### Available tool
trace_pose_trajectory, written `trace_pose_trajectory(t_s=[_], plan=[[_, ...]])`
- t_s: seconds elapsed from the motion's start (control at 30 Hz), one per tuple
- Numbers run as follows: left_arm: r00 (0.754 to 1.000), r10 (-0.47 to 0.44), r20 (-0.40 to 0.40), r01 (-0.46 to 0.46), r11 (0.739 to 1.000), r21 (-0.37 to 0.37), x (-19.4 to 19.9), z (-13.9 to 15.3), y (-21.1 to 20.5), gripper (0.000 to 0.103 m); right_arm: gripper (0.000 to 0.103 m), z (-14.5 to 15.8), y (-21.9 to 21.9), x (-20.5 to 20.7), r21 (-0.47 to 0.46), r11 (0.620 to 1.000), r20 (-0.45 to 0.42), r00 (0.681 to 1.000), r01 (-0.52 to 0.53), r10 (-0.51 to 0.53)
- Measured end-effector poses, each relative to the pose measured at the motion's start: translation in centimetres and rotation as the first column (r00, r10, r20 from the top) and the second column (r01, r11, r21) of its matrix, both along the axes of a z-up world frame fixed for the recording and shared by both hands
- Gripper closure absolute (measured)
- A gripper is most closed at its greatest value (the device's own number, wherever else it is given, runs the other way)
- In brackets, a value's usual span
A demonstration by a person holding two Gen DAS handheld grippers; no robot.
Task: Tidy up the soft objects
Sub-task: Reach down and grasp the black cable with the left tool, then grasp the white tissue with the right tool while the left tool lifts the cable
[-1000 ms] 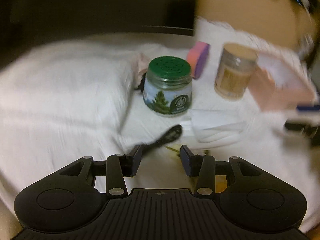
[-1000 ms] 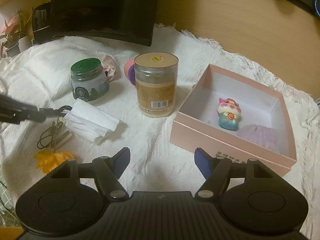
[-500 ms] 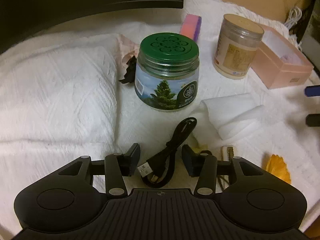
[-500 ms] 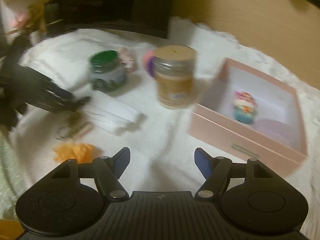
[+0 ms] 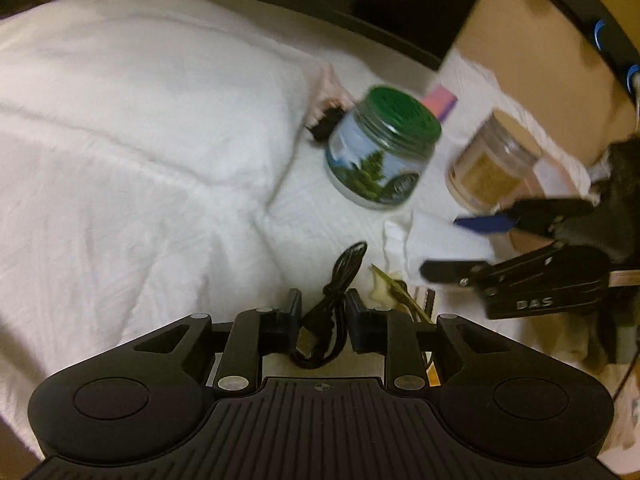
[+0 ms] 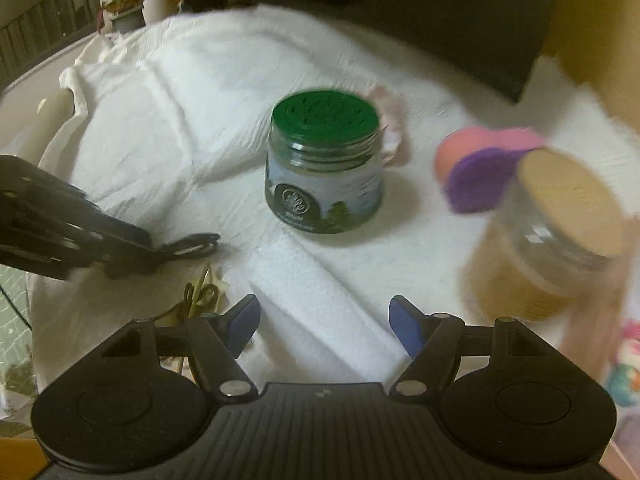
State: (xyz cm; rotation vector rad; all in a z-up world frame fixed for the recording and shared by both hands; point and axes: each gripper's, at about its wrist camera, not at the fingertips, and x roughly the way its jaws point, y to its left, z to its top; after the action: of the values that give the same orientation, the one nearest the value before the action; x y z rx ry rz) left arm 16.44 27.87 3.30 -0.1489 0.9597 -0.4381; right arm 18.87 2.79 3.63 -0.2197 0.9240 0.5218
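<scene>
Left claw angled downward, jaws just closing to a narrow gap, right claw spread wide, angled downward

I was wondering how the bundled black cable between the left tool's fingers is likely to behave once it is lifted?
The black cable looks thin and looped, so it will probably droop and dangle rather than hold its shape. The left tool has just been closing around its tied middle, so the bundle should stay together. It seems light, and its free loop may swing.
</scene>
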Motion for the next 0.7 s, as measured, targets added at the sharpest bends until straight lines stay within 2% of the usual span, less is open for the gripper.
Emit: trace_pose_trajectory(t_s=[0.07, 0.13, 0.17, 0.27, 0.33, 0.4, 0.47, 0.6, 0.7], plan=[[1.000, 0.003, 0.006, -0.003, 1.000, 0.000, -0.1, 0.6, 0.2, 0.080, 0.055, -0.4, 0.1, 0.2, 0.022, 1.000, -0.041, 0.999, 0.014, -0.014], [1.000, -0.014, 0.009, 0.015, 1.000, -0.016, -0.3, 1.3, 0.1, 0.081, 0.093, 0.2, -0.2, -0.4, 0.037, 0.999, -0.055, 0.998, 0.020, -0.018], [0.999, -0.033, 0.015, 0.034, 0.999, -0.030, -0.5, 1.8, -0.3, 0.095, 0.097, 0.6, -0.4, -0.8, 0.042, 0.999, -0.061, 0.998, 0.024, -0.021], [0.993, -0.108, 0.040, 0.110, 0.993, -0.040, -1.1, 3.0, -2.2, 0.095, 0.098, 2.5, -1.8, -2.8, 0.057, 0.997, -0.033, 0.998, 0.060, -0.058], [0.984, -0.164, 0.065, 0.164, 0.987, 0.008, -1.6, 3.5, -3.9, 0.095, 0.099, 4.0, -3.7, -4.6, 0.085, 0.991, -0.015, 0.995, 0.102, -0.101], [0.981, -0.189, 0.051, 0.188, 0.982, 0.026, -1.7, 3.4, -4.7, 0.095, 0.099, 5.2, -5.7, -6.1, 0.108, 0.983, -0.003, 0.989, 0.150, -0.151], [0.986, -0.162, 0.039, 0.161, 0.986, 0.039, -1.8, 3.1, -4.5, 0.095, 0.099, 5.9, -7.7, -7.4, 0.108, 0.974, 0.006, 0.980, 0.199, -0.201], [0.998, -0.056, 0.040, 0.048, 0.983, 0.178, -2.7, 1.8, -4.2, 0.089, 0.099, 5.0, -10.4, -9.2, 0.083, 0.956, 0.013, 0.959, 0.282, -0.284], [0.999, -0.037, 0.003, 0.036, 0.986, 0.163, -2.5, 0.5, -4.5, 0.088, 0.099, 3.2, -11.3, -9.3, 0.088, 0.940, -0.024, 0.944, 0.330, -0.330]])
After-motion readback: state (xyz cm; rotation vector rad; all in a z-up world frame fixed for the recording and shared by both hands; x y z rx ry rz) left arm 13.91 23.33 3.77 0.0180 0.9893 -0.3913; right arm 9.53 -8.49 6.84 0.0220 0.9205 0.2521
